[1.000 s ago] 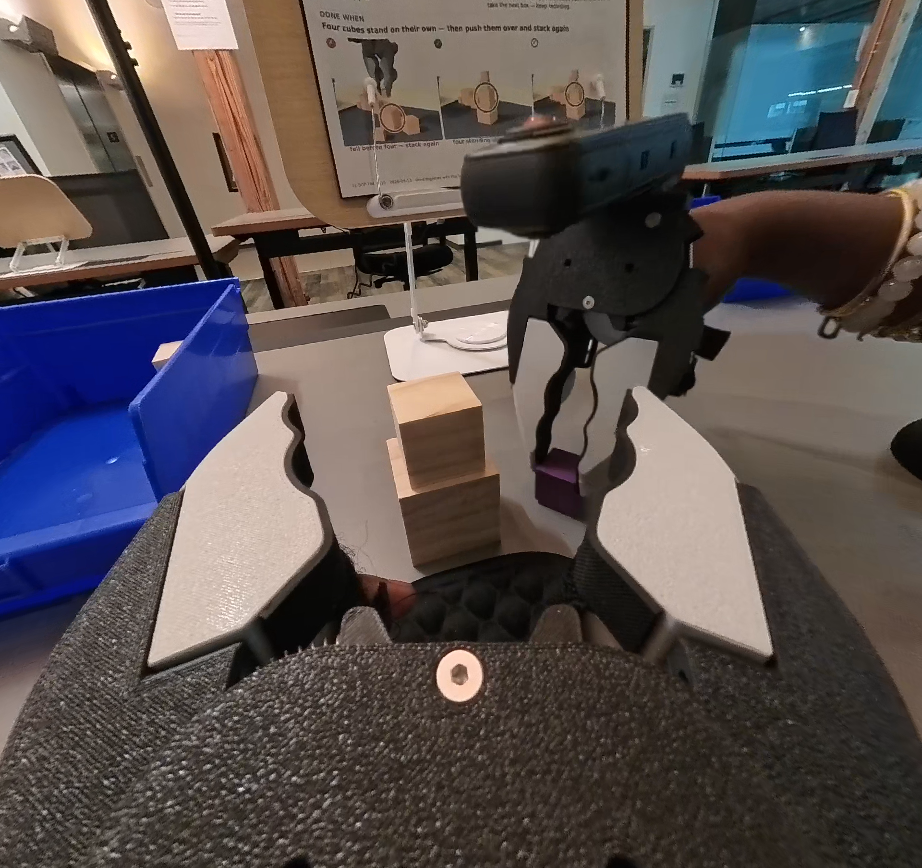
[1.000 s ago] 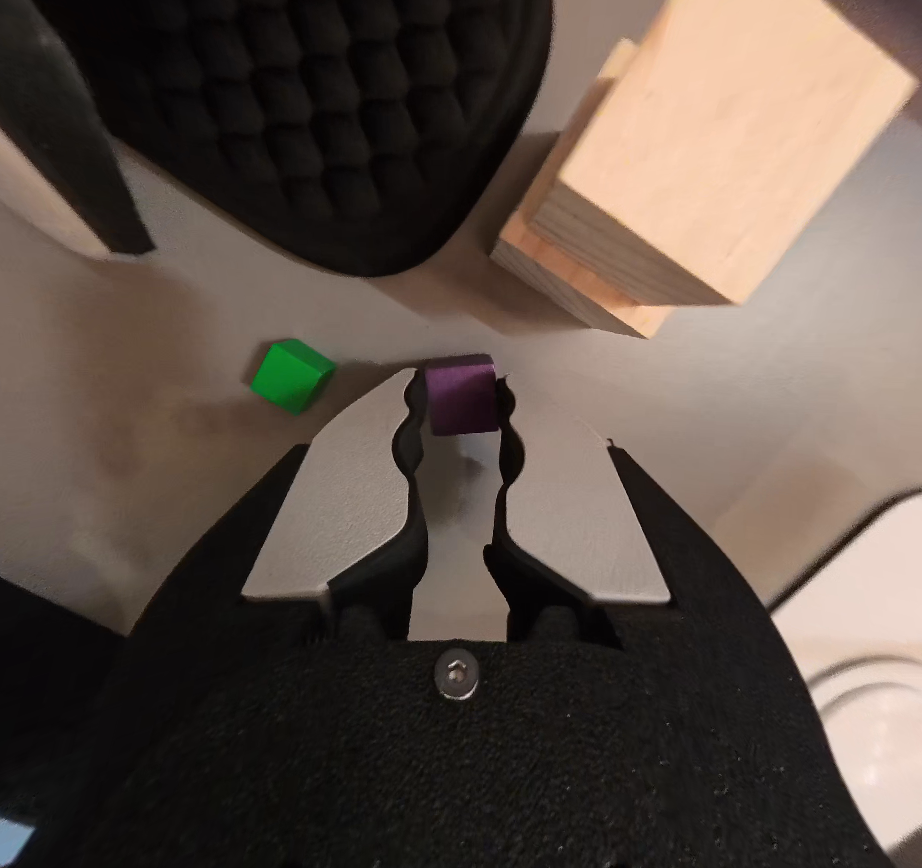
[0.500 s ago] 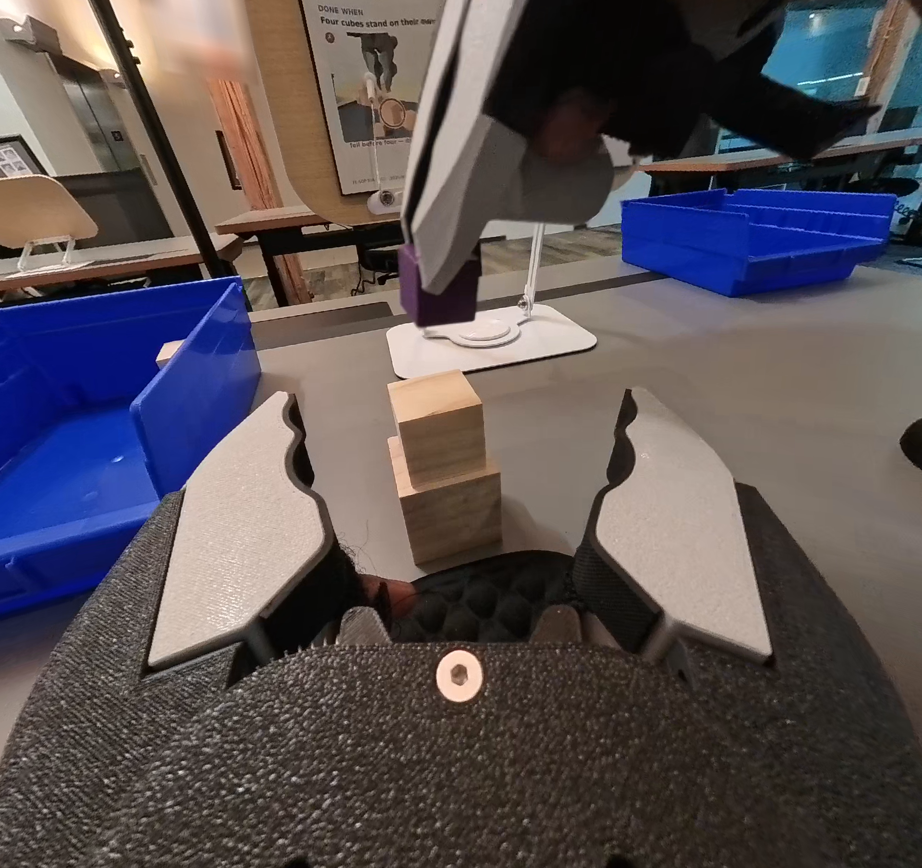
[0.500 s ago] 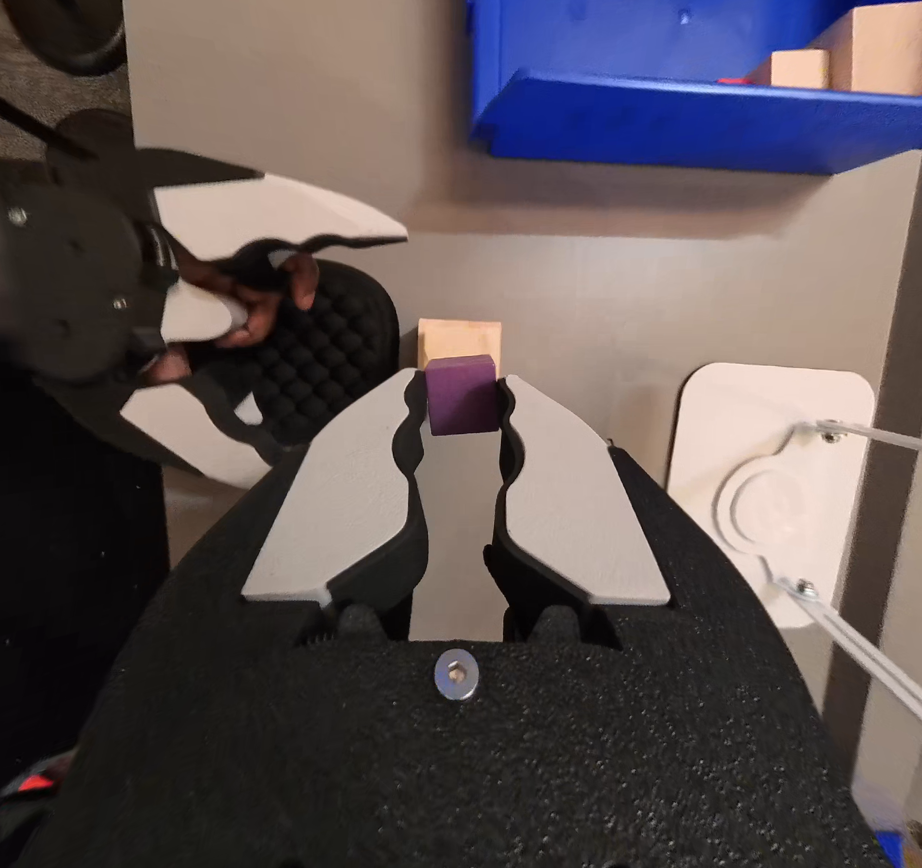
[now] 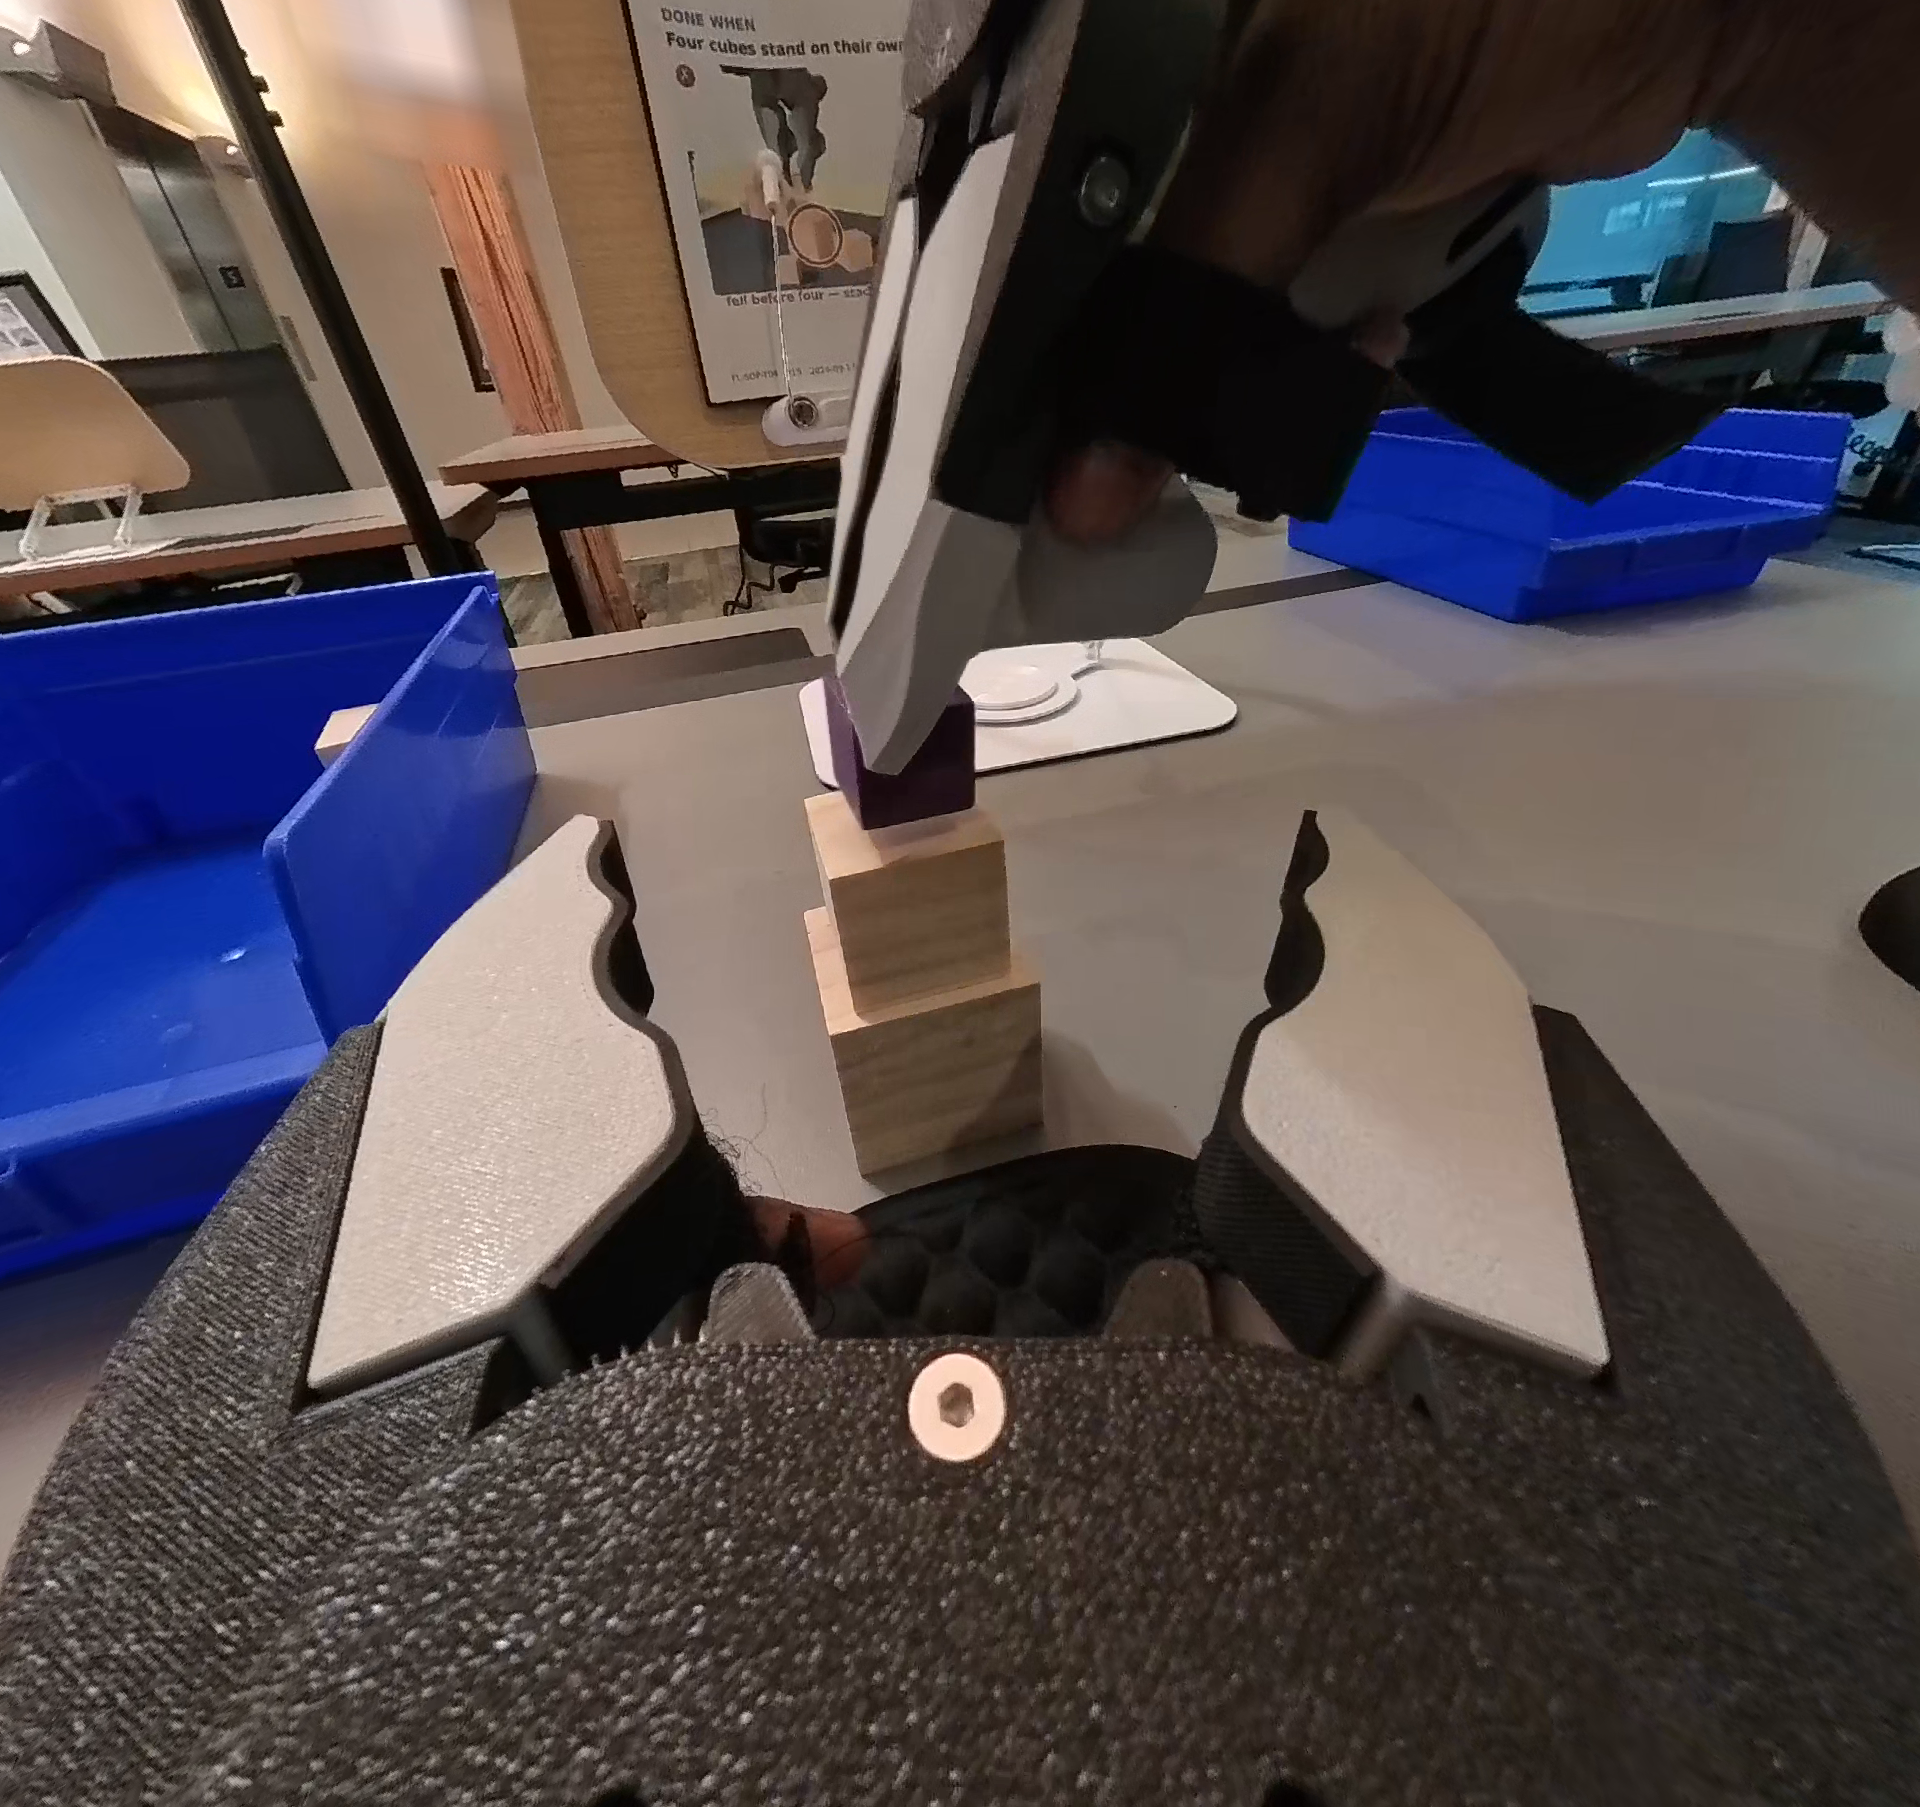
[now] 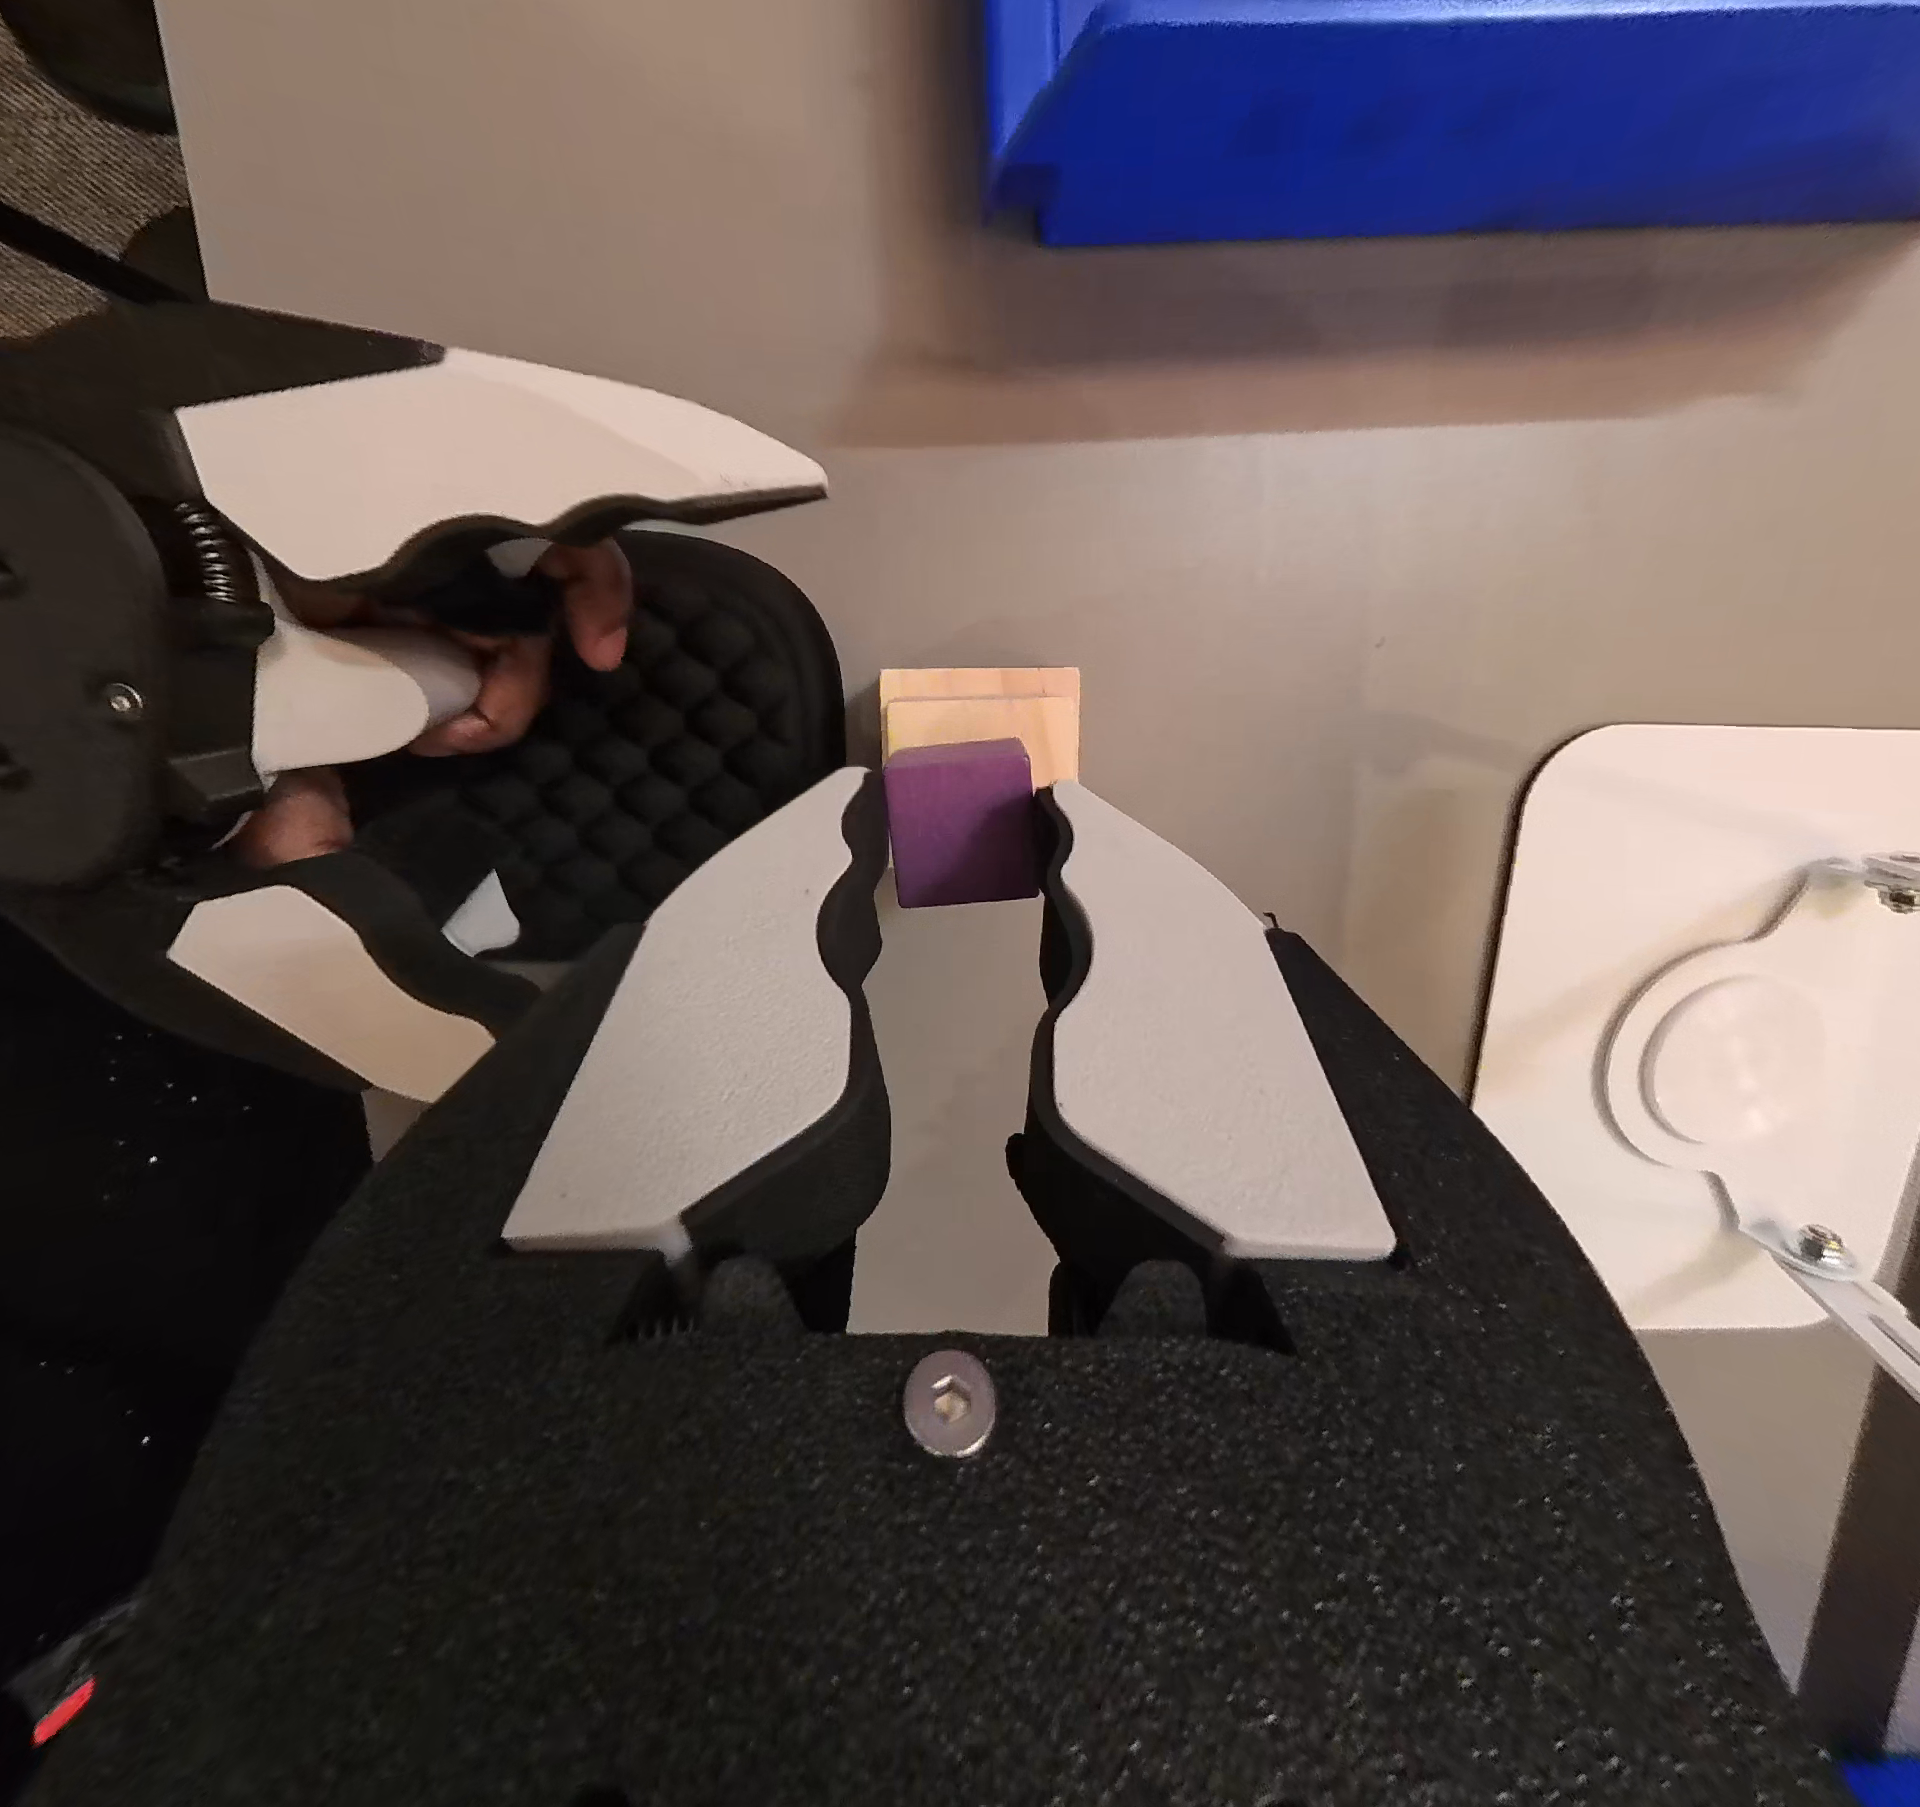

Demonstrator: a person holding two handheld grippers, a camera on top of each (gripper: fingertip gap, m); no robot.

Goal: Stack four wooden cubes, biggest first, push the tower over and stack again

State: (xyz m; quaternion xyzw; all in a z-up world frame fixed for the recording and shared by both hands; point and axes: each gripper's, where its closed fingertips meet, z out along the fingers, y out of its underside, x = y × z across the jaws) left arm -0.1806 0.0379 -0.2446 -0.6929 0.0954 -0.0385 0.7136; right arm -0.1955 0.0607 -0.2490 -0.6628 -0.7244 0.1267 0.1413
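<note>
**stackfan:** Purple cube (image 6: 961, 822) is clamped in the right tongs (image 6: 961, 827), both pads pressed on its sides. A second ago it was down on the table (image 5: 1455, 874) next to the wooden stack; now it's up top, right at the upper wooden cube (image 5: 920, 900), which sits on the bigger wooden cube (image 5: 940, 1061).

**gripnerd:** Touching or hovering?

**stackfan:** Can't really tell. From the left side the bottom edge looks just at the top face, maybe a hair tilted. It sits toward one side of that face, not centred.

**gripnerd:** And the left tongs (image 5: 956, 926)?

**stackfan:** Wide apart, holding nothing, same as before, low behind the stack. Blue bin (image 5: 395, 822) off to the left side, white plate (image 5: 1143, 708) behind the stack, another blue bin (image 5: 1579, 531) farther back.
</note>
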